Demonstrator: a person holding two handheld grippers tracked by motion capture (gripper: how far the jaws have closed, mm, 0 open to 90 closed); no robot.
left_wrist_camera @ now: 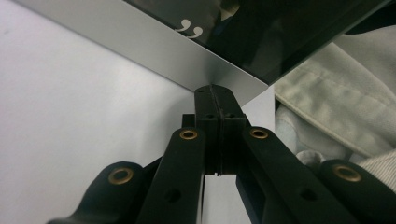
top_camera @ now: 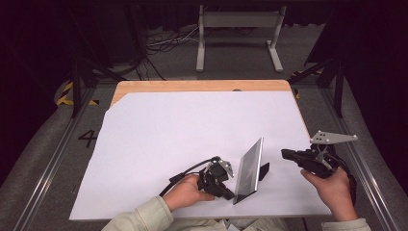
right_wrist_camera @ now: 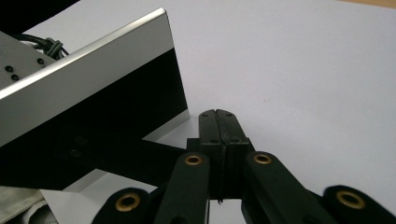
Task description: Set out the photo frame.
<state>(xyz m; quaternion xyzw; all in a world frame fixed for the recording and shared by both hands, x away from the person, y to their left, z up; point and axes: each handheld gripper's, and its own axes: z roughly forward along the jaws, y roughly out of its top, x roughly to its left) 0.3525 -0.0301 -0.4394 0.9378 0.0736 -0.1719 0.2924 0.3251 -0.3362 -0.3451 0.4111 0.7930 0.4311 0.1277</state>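
White table (top_camera: 159,134), one picture frame (top_camera: 251,168), two tools

My wooden tabletop (top_camera: 202,85) wears a white sheet (top_camera: 183,139); beyond it, grey floor (top_camera: 231,65), tangled cables (top_camera: 163,43), a pale metal stand (top_camera: 239,33), dark curtains.

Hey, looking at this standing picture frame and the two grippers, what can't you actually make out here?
- Picture frame: what its dark glass shows; high view sees it edge-on, left gripper view cuts it at the top edge, leaving two white marks.
- Left gripper: whether its shut fingers touch the frame's corner; too close to tell.
- Frame's stand: its foot, hidden by the right gripper.
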